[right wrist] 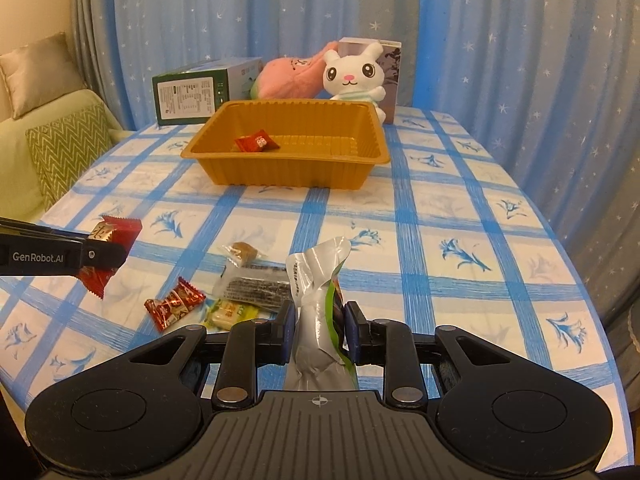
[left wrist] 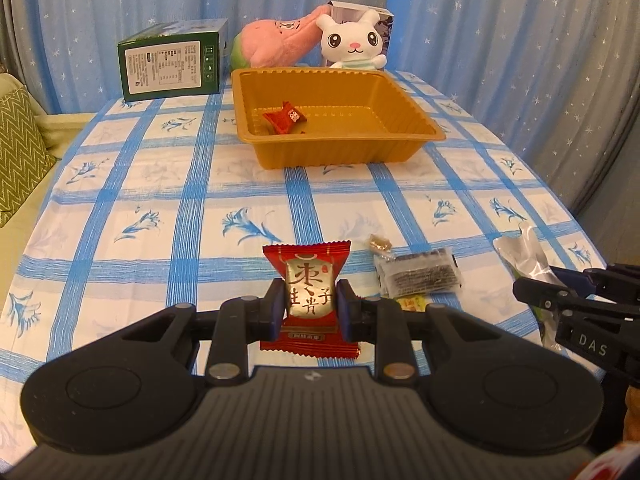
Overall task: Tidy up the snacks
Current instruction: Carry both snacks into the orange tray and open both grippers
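With the red date packet (left wrist: 310, 294) clamped in the left gripper (left wrist: 309, 304) and the crumpled silver pouch (right wrist: 318, 312) pinched in the right gripper (right wrist: 319, 320), either could be dropped short of the gold tray (left wrist: 420, 136) if the slick foil slips.

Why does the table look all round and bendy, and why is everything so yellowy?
In both wrist views the fisheye lens bows the table edges and curtains, with dark corners. Warm room light tints everything yellowish. In the left wrist view the red date packet glints on its silver middle. In the right wrist view the silver pouch shows glare. The far rabbit toy looks a bit soft.
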`<state>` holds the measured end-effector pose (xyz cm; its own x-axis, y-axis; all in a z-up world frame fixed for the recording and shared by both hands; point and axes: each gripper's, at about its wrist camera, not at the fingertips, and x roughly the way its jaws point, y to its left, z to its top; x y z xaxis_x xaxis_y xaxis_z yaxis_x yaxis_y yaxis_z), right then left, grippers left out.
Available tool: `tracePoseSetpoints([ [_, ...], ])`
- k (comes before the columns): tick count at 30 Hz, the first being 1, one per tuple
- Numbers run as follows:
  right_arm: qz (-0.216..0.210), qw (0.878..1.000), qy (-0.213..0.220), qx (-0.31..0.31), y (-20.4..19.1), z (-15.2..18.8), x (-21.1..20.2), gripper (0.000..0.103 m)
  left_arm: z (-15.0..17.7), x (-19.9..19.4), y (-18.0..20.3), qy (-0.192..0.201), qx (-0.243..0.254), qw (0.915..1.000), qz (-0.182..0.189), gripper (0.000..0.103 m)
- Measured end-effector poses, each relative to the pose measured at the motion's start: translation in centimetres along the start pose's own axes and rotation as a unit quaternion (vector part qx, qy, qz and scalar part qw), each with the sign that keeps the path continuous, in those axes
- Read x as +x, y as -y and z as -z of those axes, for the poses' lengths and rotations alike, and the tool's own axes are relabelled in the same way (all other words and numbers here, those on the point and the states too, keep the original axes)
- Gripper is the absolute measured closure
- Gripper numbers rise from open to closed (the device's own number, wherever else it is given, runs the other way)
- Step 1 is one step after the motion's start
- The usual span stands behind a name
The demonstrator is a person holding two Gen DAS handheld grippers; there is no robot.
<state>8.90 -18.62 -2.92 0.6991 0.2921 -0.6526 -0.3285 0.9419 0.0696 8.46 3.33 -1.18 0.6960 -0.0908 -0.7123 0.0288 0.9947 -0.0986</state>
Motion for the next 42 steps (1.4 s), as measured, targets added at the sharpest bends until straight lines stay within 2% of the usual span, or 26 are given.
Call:
tracePoseSetpoints([
  [8,-0.015,1.0,0.001,0.016,0.5,-1.9,0.6,0.077,-1.6,0.2,0.3,0.006,0.002,1.0,0.002,0.079],
  [18,-0.026,0.999,0.021,0.03,2.1,-7.3,2.9,0.077,-5.3,1.9,0.2,0.015,-0.001,0.9998,0.013,0.079],
  [32,-0.033,0.999,0.023,0.03,4.2,-17.1,9.9,0.077,-13.1,6.3,-1.3,0.035,0.008,0.9993,0.005,0.079],
  [42,-0.039,0.998,0.001,0.045,5.2,-20.1,14.6,0.077,-17.2,10.2,-2.8,0.037,0.0,0.9993,0.011,0.079],
])
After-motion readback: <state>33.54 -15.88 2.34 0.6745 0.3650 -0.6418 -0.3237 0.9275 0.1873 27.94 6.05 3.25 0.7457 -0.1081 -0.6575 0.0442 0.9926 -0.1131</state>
